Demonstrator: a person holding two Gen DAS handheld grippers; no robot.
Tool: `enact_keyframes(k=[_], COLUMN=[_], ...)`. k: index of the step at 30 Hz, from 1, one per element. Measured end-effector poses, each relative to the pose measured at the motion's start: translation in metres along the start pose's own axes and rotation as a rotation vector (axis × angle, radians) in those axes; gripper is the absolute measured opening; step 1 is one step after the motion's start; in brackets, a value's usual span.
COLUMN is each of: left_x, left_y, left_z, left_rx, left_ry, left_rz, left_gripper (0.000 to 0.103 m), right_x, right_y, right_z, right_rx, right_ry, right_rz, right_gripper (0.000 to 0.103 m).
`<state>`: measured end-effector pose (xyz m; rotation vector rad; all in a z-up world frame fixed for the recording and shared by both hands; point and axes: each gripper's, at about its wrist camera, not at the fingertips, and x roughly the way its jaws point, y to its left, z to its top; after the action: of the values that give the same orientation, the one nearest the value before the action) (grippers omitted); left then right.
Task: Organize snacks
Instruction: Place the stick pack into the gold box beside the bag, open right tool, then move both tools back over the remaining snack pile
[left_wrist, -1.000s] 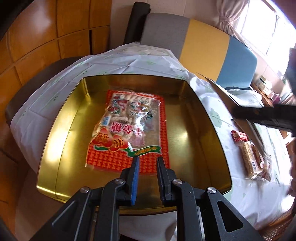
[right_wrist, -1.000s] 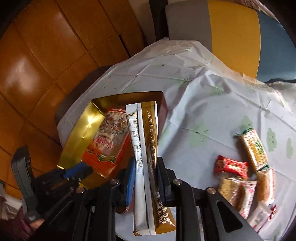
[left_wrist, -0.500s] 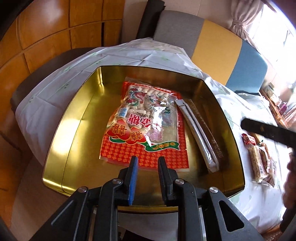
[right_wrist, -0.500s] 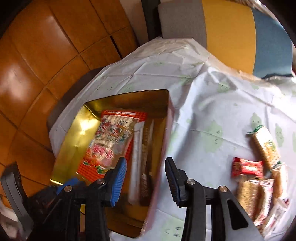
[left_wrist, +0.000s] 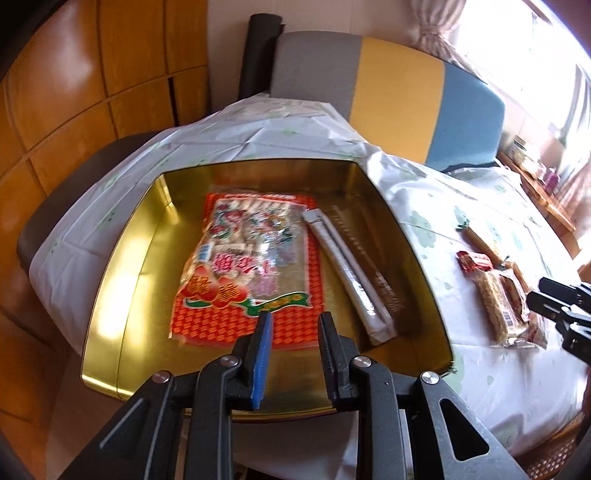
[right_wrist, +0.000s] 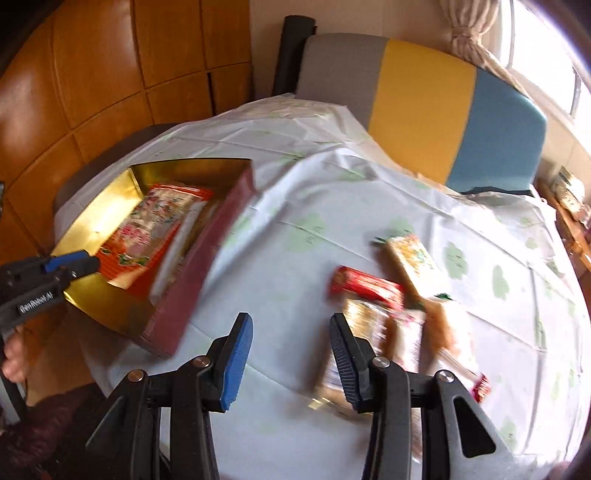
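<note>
Golden metal tin (left_wrist: 122, 280) holds 2 packets; right gripper (right_wrist: 291, 350), jaws apart and empty, should descend squarely over the red-wrapped candy bar (right_wrist: 365, 288), while left gripper (left_wrist: 295, 347) waits half-open.

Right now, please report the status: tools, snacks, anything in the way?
Left tool open, empty, over the tin. Right tool open, empty, near loose snacks. Red bag and long packet in tin. Nothing blocking.

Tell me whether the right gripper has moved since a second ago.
Yes. The right gripper has swung right, away from the gold tin, and now hangs open over the tablecloth by the loose snack packets.
</note>
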<state>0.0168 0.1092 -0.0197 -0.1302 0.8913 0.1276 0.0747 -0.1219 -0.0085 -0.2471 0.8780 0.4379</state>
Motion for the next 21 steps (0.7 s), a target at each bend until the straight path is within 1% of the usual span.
enact_keyframes(k=[6, 11, 14, 15, 16, 17, 19, 21], left_x=[-0.002, -0.002, -0.002, -0.002, -0.002, -0.002, -0.002, 0.0], left_y=[-0.026, -0.048, -0.063, -0.069, -0.074, -0.08, -0.09, -0.101], left_z=[0.002, 0.005, 0.007, 0.009, 0.01, 0.011, 0.012, 0.013], left_rx=[0.067, 0.121, 0.155, 0.172, 0.186, 0.199, 0.216, 0.228], left_ry=[-0.009, -0.018, -0.015, -0.017, -0.017, -0.015, -0.009, 0.005], left_rz=[-0.022, -0.025, -0.03, -0.037, -0.047, -0.057, -0.077, -0.105], left_gripper=[0.026, 0.026, 0.026, 0.026, 0.027, 0.027, 0.03, 0.03], right_x=[-0.018, -0.031, -0.036, -0.038, -0.038, -0.039, -0.039, -0.037], right_y=[-0.056, -0.109, -0.136, -0.143, -0.148, -0.153, -0.16, -0.165], right_z=[-0.025, -0.042, -0.047, -0.048, -0.049, -0.049, -0.05, -0.053], right_rx=[0.073, 0.181, 0.309, 0.344, 0.37, 0.388, 0.422, 0.452], right_ry=[0.01, 0.003, -0.016, -0.024, -0.026, -0.025, -0.025, -0.008], right_rz=[-0.118, -0.243, -0.263, -0.286, -0.309, -0.315, -0.301, -0.305], right_gripper=[0.044, 0.047, 0.047, 0.047, 0.047, 0.047, 0.048, 0.05])
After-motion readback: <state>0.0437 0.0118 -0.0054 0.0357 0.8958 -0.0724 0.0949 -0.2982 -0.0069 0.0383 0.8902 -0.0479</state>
